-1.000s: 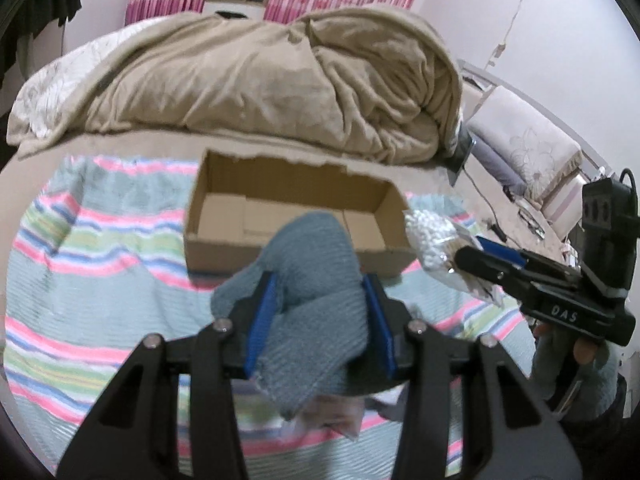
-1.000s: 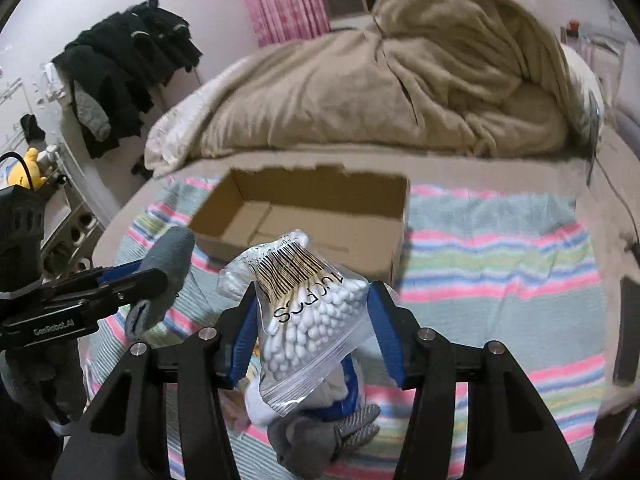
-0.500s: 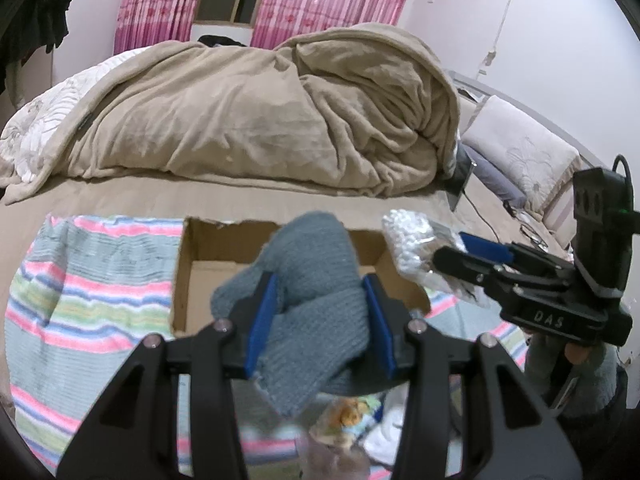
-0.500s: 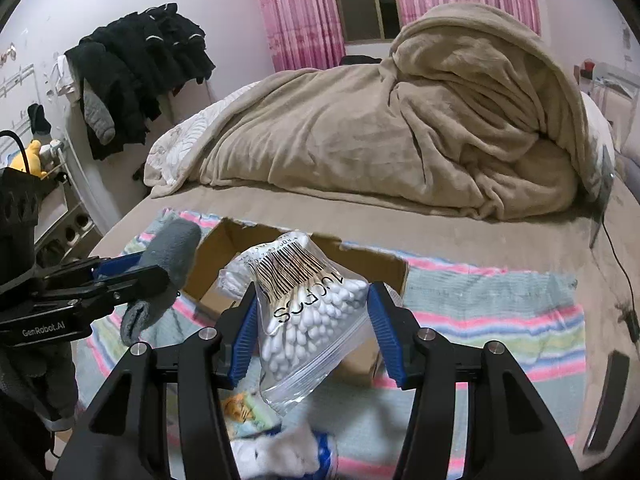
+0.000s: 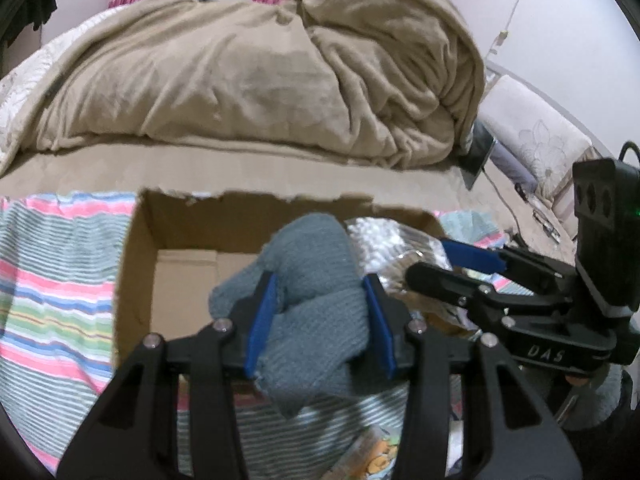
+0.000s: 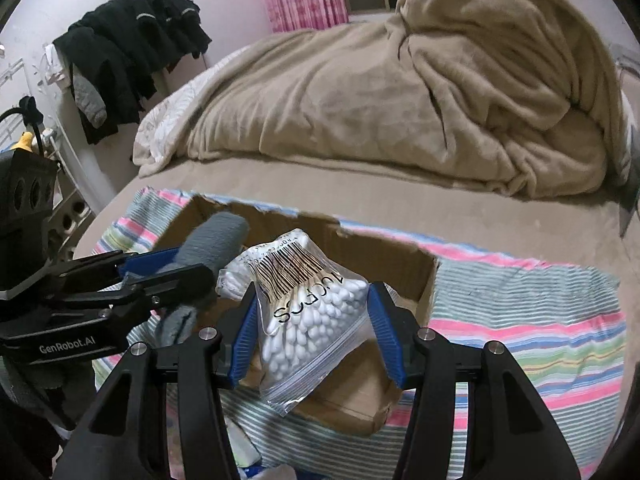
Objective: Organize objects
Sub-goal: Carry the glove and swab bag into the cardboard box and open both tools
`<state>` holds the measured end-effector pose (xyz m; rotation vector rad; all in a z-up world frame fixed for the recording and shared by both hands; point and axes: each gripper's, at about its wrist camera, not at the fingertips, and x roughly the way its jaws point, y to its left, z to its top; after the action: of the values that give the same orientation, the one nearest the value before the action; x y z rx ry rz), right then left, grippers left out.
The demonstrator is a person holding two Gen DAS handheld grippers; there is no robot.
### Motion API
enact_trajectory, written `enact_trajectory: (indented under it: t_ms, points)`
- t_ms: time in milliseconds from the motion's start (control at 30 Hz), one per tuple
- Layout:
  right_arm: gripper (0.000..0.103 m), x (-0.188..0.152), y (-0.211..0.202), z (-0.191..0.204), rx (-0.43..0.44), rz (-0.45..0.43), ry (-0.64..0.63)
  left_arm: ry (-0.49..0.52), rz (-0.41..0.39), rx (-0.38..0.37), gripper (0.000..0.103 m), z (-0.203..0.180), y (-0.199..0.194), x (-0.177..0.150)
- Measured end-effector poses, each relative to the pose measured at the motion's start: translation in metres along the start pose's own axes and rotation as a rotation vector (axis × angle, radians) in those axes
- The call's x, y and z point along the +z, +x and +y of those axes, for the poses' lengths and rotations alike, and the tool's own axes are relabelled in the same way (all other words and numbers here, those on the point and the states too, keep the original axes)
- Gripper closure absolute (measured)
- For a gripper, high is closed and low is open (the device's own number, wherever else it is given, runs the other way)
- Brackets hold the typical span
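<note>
My left gripper (image 5: 320,316) is shut on a grey knitted cloth (image 5: 316,308) and holds it over the near edge of an open cardboard box (image 5: 140,264). My right gripper (image 6: 312,332) is shut on a clear zip bag of cotton swabs (image 6: 308,312) with a barcode, held above the same box (image 6: 404,264). In the left wrist view the right gripper (image 5: 448,260) is at the right with the bag (image 5: 384,240) over the box's right end. In the right wrist view the left gripper (image 6: 168,264) is at the left with the cloth (image 6: 216,240).
The box lies on a striped cloth (image 5: 52,292) on a bed, with a heaped beige blanket (image 5: 260,72) behind it. Small packets (image 5: 372,452) lie on the striped cloth near me. Dark clothes (image 6: 132,48) hang at the left wall. A pillow (image 5: 536,140) lies right.
Both grippers have moved forward with their loads, from short of the box to over it. The grips are unchanged.
</note>
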<state>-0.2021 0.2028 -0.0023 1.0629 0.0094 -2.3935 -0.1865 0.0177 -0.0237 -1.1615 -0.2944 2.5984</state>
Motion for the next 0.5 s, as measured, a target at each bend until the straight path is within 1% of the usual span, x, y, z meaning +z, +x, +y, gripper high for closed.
enact_trajectory:
  t_ms: [133,167,233,267,300,333,367,433,500]
  points:
    - [0.047,-0.005,0.012,-0.002,-0.004,0.031,0.011,-0.015,0.040,0.020,0.055,0.004,0.010,-0.003]
    - [0.047,-0.005,0.013,-0.003,-0.001,0.032,0.016,-0.017,0.042,0.037,0.054,0.004,0.010,-0.003]
    - [0.046,-0.006,0.013,-0.005,-0.003,0.032,0.021,-0.019,0.040,0.049,0.043,0.004,0.007,-0.002]
    - [0.045,-0.006,0.012,-0.005,-0.005,0.031,0.023,-0.023,0.033,0.046,0.040,0.004,0.005,-0.002]
    - [0.044,-0.005,0.009,-0.005,-0.007,0.024,0.025,-0.025,0.028,0.048,0.034,0.003,0.001,-0.002]
    - [0.040,-0.005,0.007,-0.006,-0.010,0.019,0.027,-0.025,0.022,0.050,0.030,0.003,-0.001,-0.001]
    - [0.035,-0.005,0.003,-0.006,-0.011,0.013,0.031,-0.026,0.013,0.053,0.028,0.003,-0.005,-0.001]
    - [0.033,-0.004,-0.004,-0.005,-0.014,0.002,0.031,-0.029,0.006,0.057,0.026,0.002,-0.013,-0.001]
    - [0.032,-0.005,-0.012,-0.004,-0.020,-0.007,0.029,-0.029,-0.003,0.061,0.026,0.002,-0.022,-0.003]
